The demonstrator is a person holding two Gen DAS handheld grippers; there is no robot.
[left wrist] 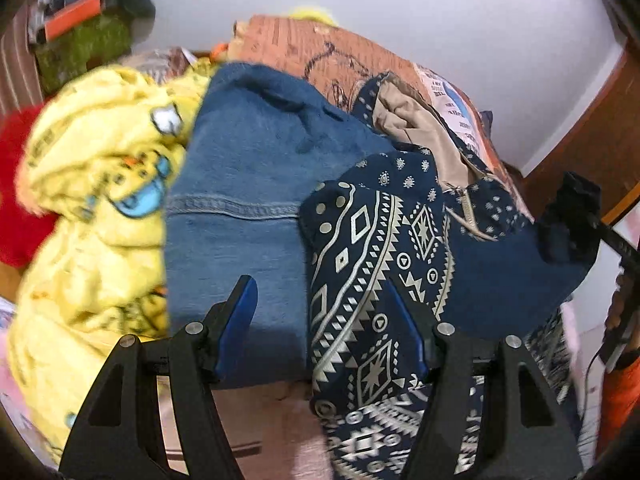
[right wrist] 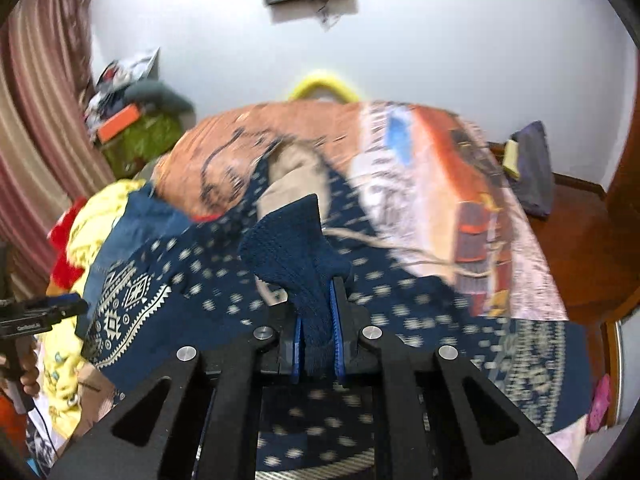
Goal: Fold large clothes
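Observation:
A large navy jacket with a white geometric print (left wrist: 372,256) lies spread on the bed; its beige lining (left wrist: 416,128) shows at the far end. My left gripper (left wrist: 324,320) is open, with a fold of the printed cloth lying over its right finger. My right gripper (right wrist: 316,344) is shut on the jacket's ribbed navy cuff (right wrist: 292,248) and holds it above the spotted navy cloth (right wrist: 400,300). The right gripper also shows at the right of the left wrist view (left wrist: 572,216), and the left gripper at the left edge of the right wrist view (right wrist: 40,316).
Folded blue jeans (left wrist: 244,184) and a crumpled yellow printed blanket (left wrist: 100,184) lie left of the jacket. An orange patterned bedspread (right wrist: 440,184) covers the bed. A red cloth (left wrist: 16,200), striped curtains (right wrist: 32,128) and a cluttered green box (right wrist: 140,136) stand at the left. Wooden floor (right wrist: 580,240) lies right.

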